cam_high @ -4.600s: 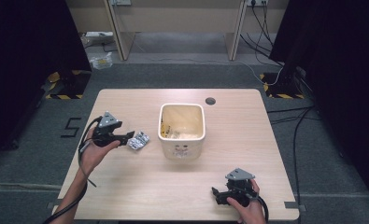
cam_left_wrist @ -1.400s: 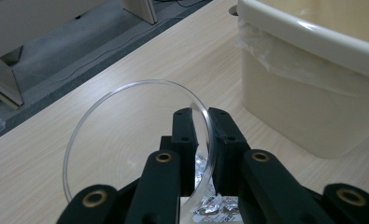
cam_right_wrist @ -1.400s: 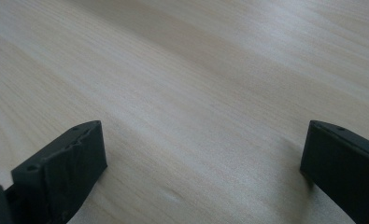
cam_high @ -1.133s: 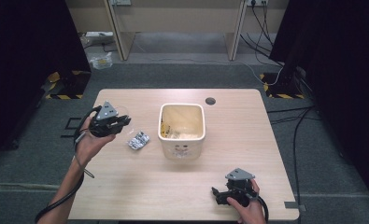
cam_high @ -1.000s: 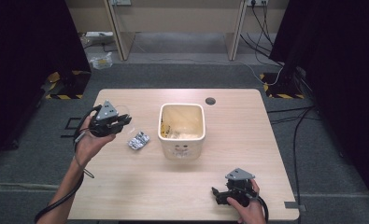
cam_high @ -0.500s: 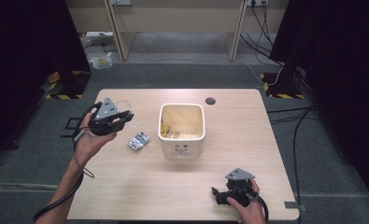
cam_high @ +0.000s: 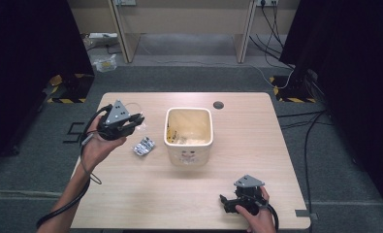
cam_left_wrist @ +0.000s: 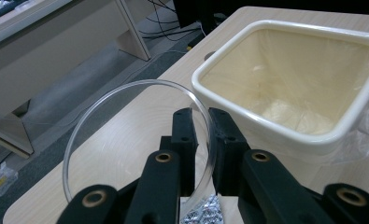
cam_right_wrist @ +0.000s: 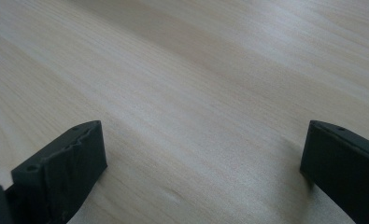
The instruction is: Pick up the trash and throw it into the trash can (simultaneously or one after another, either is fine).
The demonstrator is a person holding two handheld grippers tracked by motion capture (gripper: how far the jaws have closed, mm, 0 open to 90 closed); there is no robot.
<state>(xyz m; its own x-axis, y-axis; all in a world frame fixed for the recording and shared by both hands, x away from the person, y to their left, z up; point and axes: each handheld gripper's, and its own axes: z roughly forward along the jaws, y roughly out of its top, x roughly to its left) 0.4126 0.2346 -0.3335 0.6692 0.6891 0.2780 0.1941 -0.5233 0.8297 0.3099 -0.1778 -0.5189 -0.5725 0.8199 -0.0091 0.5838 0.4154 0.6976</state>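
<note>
Left gripper (cam_left_wrist: 200,116) clamped on the rim of a clear dish (cam_left_wrist: 126,135), held above the table (cam_high: 257,145) just left of the bin (cam_high: 189,133). Foil pack (cam_high: 144,145) lying on the table below. Right gripper (cam_high: 230,204) wide open, resting at the near edge.

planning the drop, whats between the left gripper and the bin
In the high view, a foil blister pack lies on the table between the left gripper and the bin.

Black two-jaw left gripper (cam_high: 136,122), grey three-cornered plate, brass-ringed screw holes, black cable
</note>
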